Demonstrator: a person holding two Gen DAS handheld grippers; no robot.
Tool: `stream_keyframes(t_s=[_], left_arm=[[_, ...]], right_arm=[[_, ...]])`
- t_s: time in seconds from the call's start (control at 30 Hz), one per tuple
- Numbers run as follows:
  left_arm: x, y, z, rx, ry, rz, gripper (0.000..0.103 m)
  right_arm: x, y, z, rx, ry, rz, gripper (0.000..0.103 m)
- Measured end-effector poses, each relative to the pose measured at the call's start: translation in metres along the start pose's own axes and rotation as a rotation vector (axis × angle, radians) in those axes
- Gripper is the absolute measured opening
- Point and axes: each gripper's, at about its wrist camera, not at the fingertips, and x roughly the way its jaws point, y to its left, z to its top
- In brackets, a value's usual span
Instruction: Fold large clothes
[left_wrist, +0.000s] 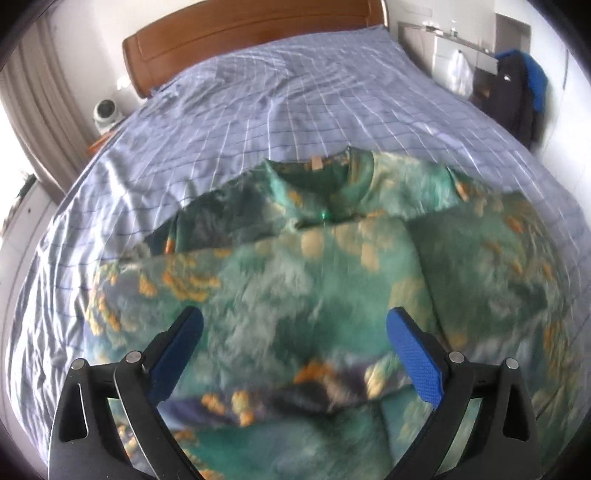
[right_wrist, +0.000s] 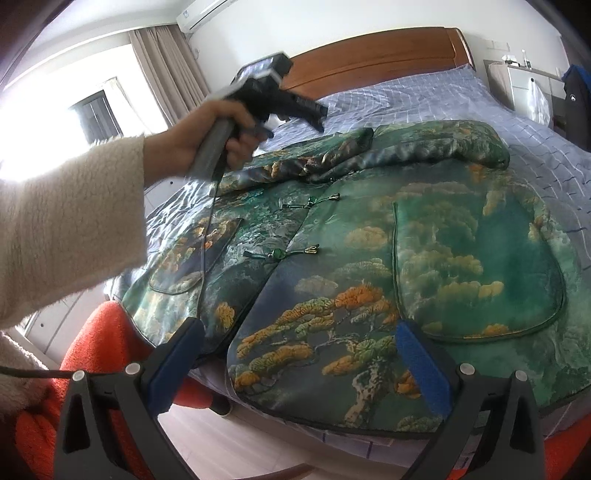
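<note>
From the right wrist camera, at nine o'clock, a cream fleece sleeve (right_wrist: 62, 225) reaches in from the frame's left edge, forearm angled upward toward eleven o'clock. The person's left hand (right_wrist: 207, 134) is wrapped around a grey handle, raised above the bed with the left gripper (right_wrist: 295, 105) pointing toward the headboard (right_wrist: 380, 59) at twelve o'clock. Seen from its own camera, the left gripper (left_wrist: 295, 354) has its blue-padded fingers (left_wrist: 413, 358) spread wide — nothing between them — hovering above the garment.

The green padded jacket (right_wrist: 424, 251), printed with pine trees and clouds, lies front-up on the blue checked sheet (right_wrist: 436, 96), filling the centre of both views; its collar (left_wrist: 343, 173) points toward twelve o'clock, its hem hangs just over the near bed edge at six o'clock. Both sleeves are folded across the upper part, below the collar. Frog closures (right_wrist: 284, 254) run down the front.

At six o'clock, the right gripper (right_wrist: 299, 354) hangs low near the hem — fingers parted, gripping nothing. An orange fuzzy fabric (right_wrist: 99, 347) shows at seven o'clock.
</note>
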Motion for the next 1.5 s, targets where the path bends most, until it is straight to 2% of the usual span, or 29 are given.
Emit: stream_keyframes(t_s=[0.07, 0.17, 0.23, 0.27, 0.33, 0.5, 0.57, 0.7, 1.03, 1.2, 1.27, 1.37, 1.43, 1.5], left_arm=[[0.022, -0.009, 0.007, -0.002, 0.052, 0.009, 0.101], [0.069, -0.027, -0.005, 0.044, 0.15, 0.082, 0.101], [0.067, -0.032, -0.014, 0.044, 0.102, 0.109, 0.101], [0.056, -0.033, -0.02, 0.035, 0.048, 0.119, 0.1], [0.038, -0.035, -0.025, 0.052, 0.008, 0.117, 0.1], [-0.037, -0.035, -0.042, 0.172, -0.169, 0.158, 0.101], [-0.062, -0.034, -0.048, 0.2, -0.214, 0.177, 0.101], [-0.095, -0.026, -0.056, 0.207, -0.247, 0.186, 0.101], [-0.128, -0.008, -0.075, 0.224, -0.285, 0.237, 0.101], [-0.132, 0.023, -0.1, 0.291, -0.241, 0.269, 0.101], [-0.134, 0.049, -0.117, 0.344, -0.208, 0.322, 0.101], [-0.145, 0.1, -0.145, 0.427, -0.141, 0.447, 0.101], [-0.159, 0.143, -0.166, 0.499, -0.062, 0.548, 0.101], [-0.169, 0.17, -0.182, 0.544, 0.003, 0.606, 0.102]], right_arm=[[0.001, 0.0, 0.0, -0.002, 0.003, 0.003, 0.102], [0.0, -0.002, -0.001, 0.001, 0.005, -0.004, 0.102], [0.0, -0.005, -0.001, 0.011, 0.005, -0.006, 0.102], [-0.001, -0.006, 0.0, 0.016, 0.002, -0.009, 0.102], [-0.005, -0.008, 0.0, 0.022, -0.008, -0.011, 0.102], [-0.003, -0.013, 0.002, 0.041, -0.011, -0.008, 0.102], [-0.002, -0.011, 0.002, 0.039, -0.013, -0.01, 0.102], [-0.001, -0.005, 0.003, 0.013, -0.017, -0.032, 0.102], [0.002, 0.01, -0.002, -0.067, -0.016, -0.076, 0.102], [0.001, 0.013, -0.003, -0.092, -0.014, -0.093, 0.102], [-0.003, 0.014, -0.003, -0.101, -0.023, -0.105, 0.102], [-0.007, 0.011, -0.005, -0.097, -0.032, -0.111, 0.102], [-0.007, 0.009, -0.004, -0.079, -0.029, -0.102, 0.102], [-0.004, 0.009, -0.002, -0.075, -0.028, -0.086, 0.102]])
